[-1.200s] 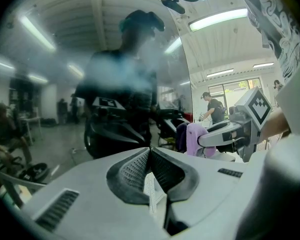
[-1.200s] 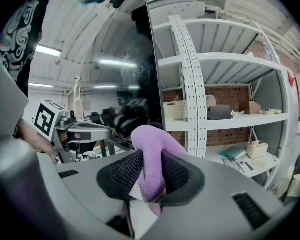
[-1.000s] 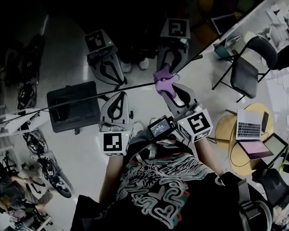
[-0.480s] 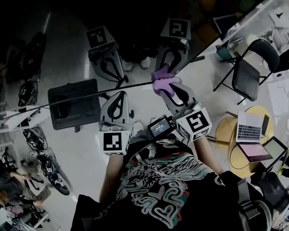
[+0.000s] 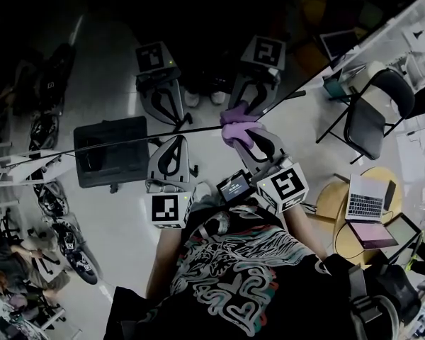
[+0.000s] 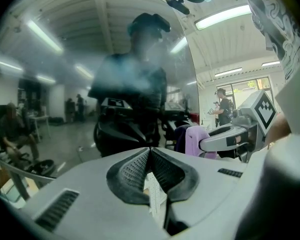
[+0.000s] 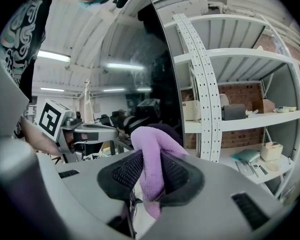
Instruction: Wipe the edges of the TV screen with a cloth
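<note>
Purple cloth (image 7: 152,154): held in the right gripper (image 5: 244,134), whose fingers are clenched on a fold of it. A tuft stands out past the fingertips and a tail hangs below them. We record the cloth pressed against the edge of the TV screen (image 5: 212,20), on the thin line that runs slantwise across the head view.

TV screen: dark and glossy. We see both grippers and the person mirrored in it. A hazy smear shows on the glass in the left gripper view.

Left gripper (image 6: 150,151): fingers clenched tip to tip, nothing between them. It points at the same screen edge, just to the left of the right gripper and apart from the cloth. We cannot tell whether its tips touch the edge.

Surroundings: white shelf (image 7: 240,119) with small boxes, just beside the screen in the right gripper view. We also list a black folding chair (image 5: 372,119) and a round yellow tabletop (image 5: 333,190) carrying an open laptop (image 5: 365,202). Both stand well apart from the grippers, on the right.
</note>
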Tool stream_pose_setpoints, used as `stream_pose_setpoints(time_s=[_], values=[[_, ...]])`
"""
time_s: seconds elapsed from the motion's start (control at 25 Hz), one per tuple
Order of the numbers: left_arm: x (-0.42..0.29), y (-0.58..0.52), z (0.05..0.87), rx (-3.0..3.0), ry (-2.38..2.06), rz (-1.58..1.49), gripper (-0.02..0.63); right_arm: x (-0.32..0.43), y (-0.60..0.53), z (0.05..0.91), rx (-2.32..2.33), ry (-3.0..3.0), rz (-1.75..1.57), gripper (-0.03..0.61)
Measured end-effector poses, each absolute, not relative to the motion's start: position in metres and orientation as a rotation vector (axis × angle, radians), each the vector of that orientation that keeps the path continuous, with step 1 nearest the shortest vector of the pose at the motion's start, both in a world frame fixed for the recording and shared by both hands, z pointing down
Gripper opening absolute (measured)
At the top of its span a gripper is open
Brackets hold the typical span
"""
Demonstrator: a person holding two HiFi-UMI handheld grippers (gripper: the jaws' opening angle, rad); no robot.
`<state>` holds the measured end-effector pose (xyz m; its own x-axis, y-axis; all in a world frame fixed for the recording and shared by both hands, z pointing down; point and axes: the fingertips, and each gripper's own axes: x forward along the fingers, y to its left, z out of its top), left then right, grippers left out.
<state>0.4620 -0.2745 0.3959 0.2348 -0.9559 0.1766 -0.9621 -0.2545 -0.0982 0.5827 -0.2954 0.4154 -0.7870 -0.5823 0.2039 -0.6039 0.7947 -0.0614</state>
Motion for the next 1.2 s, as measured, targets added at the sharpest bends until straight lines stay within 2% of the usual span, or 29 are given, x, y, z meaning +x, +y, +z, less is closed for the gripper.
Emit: stream_pose_setpoints(time_s=[0.48, 0.8, 1.2], values=[[0.459, -0.268, 0.398, 2.368, -1.972, 0.337, 0.020, 0.564, -0.290, 0.419, 0.855, -2.856, 0.198, 0.126], [0.413, -0.252, 0.395, 2.288, -2.033, 0.302, 0.020, 0.524, -0.283, 0.414, 0.835, -2.856, 0.189, 0.126], [0.404, -0.240, 0.396, 2.181, -2.122, 0.299, 0.020, 0.521, -0.283, 0.415, 0.796, -2.872, 0.182, 0.125]])
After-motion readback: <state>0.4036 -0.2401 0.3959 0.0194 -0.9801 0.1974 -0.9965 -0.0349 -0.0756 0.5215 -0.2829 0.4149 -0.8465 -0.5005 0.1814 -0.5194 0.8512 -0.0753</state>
